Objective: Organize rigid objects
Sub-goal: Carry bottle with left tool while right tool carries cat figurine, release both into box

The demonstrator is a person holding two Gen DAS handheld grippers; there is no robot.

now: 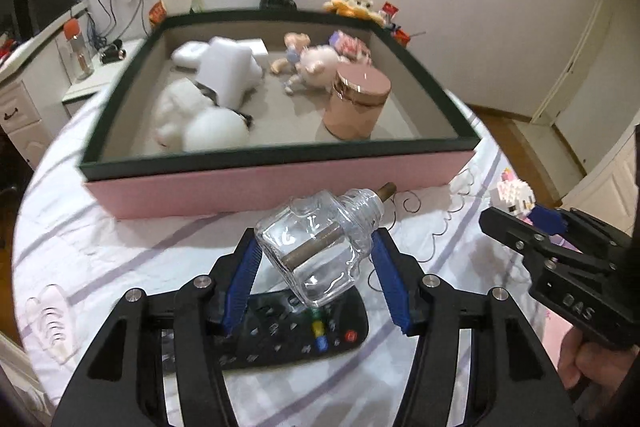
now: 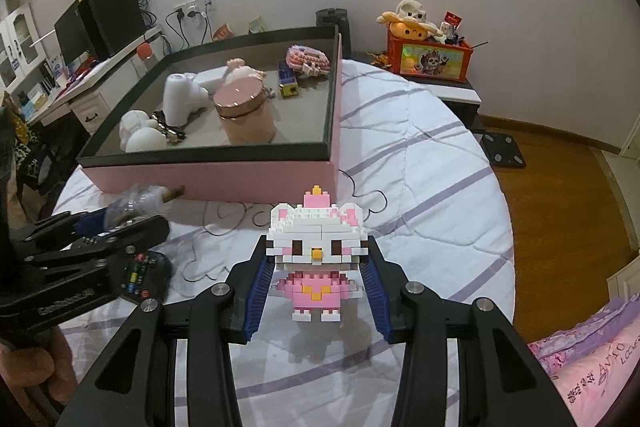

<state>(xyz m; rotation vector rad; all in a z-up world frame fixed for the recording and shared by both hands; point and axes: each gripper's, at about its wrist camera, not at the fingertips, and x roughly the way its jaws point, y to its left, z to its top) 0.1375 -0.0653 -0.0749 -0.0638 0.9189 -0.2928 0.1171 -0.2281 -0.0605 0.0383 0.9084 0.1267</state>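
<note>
Glass bottle [image 1: 320, 247] clamped between your left jaws is slick and breakable, while your right jaws pinch the brittle brick cat [image 2: 316, 259] by its head.

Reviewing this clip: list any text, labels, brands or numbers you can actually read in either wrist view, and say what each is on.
"GAS", or similar, partly blurred: embossed on the black body of the right gripper.
"AVIO" and a cut-off "LOC...": printed on the pink and purple pillow; its other characters are unreadable.
Black remote control: button markings too blurred.
Orange cartoon-printed storage box: picture only, no readable words.
Embossing on the left gripper: too blurred.
</note>
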